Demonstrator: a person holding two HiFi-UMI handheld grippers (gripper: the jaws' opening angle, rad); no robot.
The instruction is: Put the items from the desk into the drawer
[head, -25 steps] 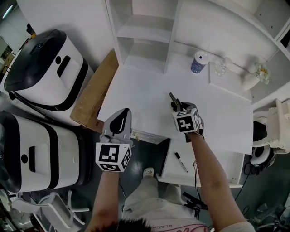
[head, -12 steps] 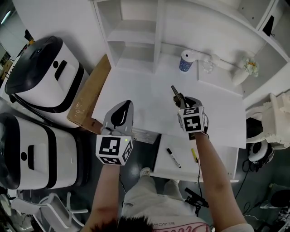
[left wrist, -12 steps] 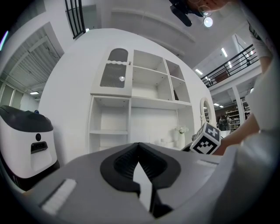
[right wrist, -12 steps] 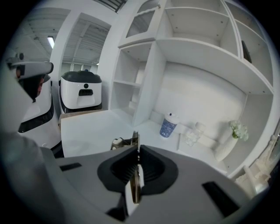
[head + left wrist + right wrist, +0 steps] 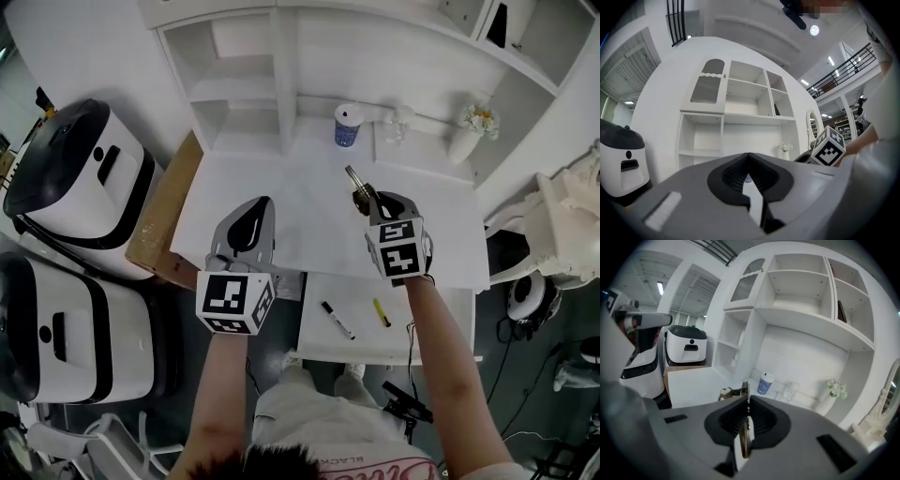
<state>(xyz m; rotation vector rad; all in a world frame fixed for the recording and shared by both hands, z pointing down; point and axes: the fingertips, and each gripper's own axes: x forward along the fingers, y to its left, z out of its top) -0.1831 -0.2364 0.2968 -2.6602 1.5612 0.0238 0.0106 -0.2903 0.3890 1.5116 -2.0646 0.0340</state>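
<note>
Left gripper [image 5: 255, 208]: its jaws are brought together with nothing between them. Its own view shows only a sliver of light between the pads. It is held over the near left part of the desk and points toward the shelves.

Right gripper [image 5: 367, 199]: its jaws are clamped on a thin dark metal item [image 5: 354, 180], which sticks out past the tips toward the back of the desk. In the right gripper view the item [image 5: 746, 434] sits edge-on between the pads. What sort of item it is cannot be told.

Desk [image 5: 281, 216]: white, with both grippers held above its bare middle.

Drawer [image 5: 436, 328]: white, pulled out under the desk's front edge on the right, just below the right gripper's marker cube.

In the drawer: a black marker [image 5: 337, 320] lies slanted on the left. A yellow pen [image 5: 382, 312] lies just to its right, apart from it.

Back of the desk: a blue-and-white patterned cup [image 5: 347, 125] stands upright. A clear glass piece [image 5: 398, 122] is beside it. A white vase [image 5: 463, 145] of pale flowers stands further right.

Shelf unit [image 5: 234, 84]: white open compartments rise behind the desk.

Left of the desk: a brown board [image 5: 159, 225] leans along the desk's side. Two white-and-black machines [image 5: 75, 173] stand beyond it.
</note>
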